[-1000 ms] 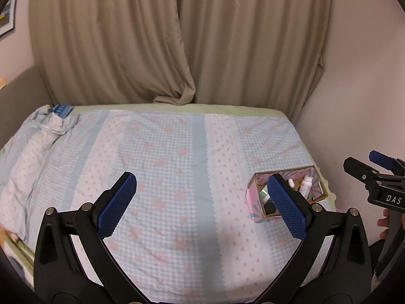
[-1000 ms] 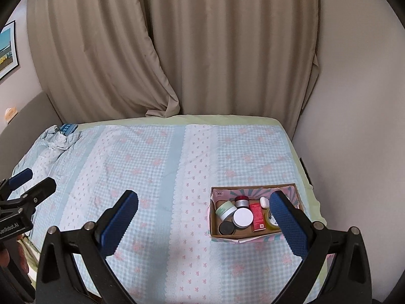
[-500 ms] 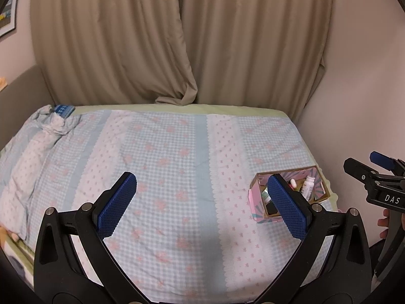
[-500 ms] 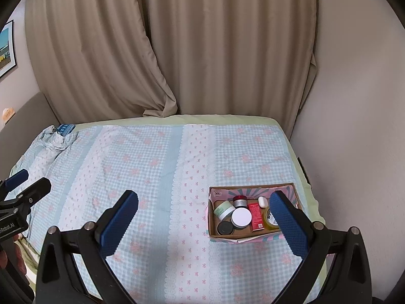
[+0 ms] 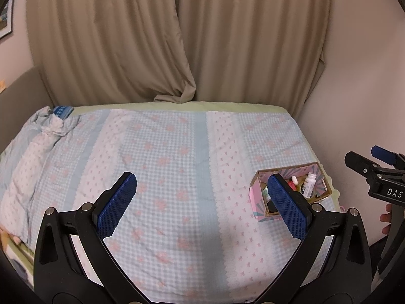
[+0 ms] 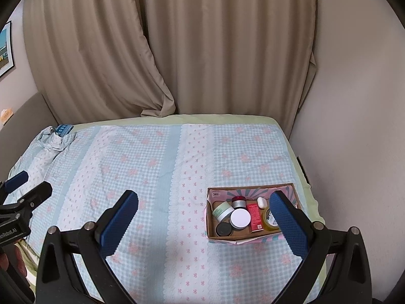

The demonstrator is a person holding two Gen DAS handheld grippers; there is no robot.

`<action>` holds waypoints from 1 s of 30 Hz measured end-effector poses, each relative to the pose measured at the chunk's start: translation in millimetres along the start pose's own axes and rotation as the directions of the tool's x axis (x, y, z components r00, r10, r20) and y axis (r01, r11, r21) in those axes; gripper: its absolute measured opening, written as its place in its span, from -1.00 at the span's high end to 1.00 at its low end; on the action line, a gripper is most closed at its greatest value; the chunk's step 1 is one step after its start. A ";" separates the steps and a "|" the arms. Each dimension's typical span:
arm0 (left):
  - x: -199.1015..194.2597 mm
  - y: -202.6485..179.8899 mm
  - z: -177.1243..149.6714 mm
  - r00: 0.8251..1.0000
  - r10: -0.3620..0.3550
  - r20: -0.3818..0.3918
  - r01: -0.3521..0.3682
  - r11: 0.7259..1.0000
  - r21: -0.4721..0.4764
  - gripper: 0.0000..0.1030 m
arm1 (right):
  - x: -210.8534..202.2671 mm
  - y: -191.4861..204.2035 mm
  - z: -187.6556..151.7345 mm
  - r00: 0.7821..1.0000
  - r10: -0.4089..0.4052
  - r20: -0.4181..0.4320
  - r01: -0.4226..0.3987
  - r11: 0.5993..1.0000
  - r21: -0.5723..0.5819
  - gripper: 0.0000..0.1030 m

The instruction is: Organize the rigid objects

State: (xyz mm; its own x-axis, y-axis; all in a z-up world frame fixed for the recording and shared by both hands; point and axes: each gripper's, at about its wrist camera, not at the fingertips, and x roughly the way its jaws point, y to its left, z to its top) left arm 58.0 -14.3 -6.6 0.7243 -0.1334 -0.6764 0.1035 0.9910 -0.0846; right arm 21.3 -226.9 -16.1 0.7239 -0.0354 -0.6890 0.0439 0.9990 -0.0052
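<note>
A small cardboard box [image 6: 235, 239] with pink patterned sides sits on the bed near its right edge. It holds a white-lidded jar [image 6: 240, 217], a red carton [image 6: 254, 217], a green jar [image 6: 222, 211], a red-lidded jar [image 6: 239, 201], a black lid [image 6: 224, 229] and a yellowish jar [image 6: 268, 221]. In the left wrist view the box [image 5: 257, 202] shows a white bottle [image 5: 309, 183] inside. My right gripper [image 6: 204, 195] hovers open above the bed, its right finger overlapping the box. My left gripper [image 5: 202, 178] is open and holds nothing.
A blue-and-pink checked bedspread [image 6: 152, 167] covers the bed, bunched at the far left beside a blue pack [image 6: 63, 129]. Beige curtains [image 6: 202, 50] hang behind, and a wall [image 6: 354, 126] runs close along the right edge. A hand [image 5: 386, 221] shows at right.
Both views have drifted only slightly. The box and its contents lie where they were, and both grippers stay open with nothing in them.
</note>
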 end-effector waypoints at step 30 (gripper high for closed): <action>-3.7 -2.4 4.9 0.999 0.016 0.042 -0.018 0.999 0.034 -1.00 | 4.3 -0.1 5.0 1.000 -0.009 0.005 0.009 1.000 -0.002 -1.00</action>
State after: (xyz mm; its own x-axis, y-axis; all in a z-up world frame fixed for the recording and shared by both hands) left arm 58.4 -16.3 -0.3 0.7538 -0.1173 -0.6465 0.1133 0.9924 -0.0479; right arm 27.8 -227.3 -15.4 0.7269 -0.0448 -0.6853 0.0494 0.9987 -0.0129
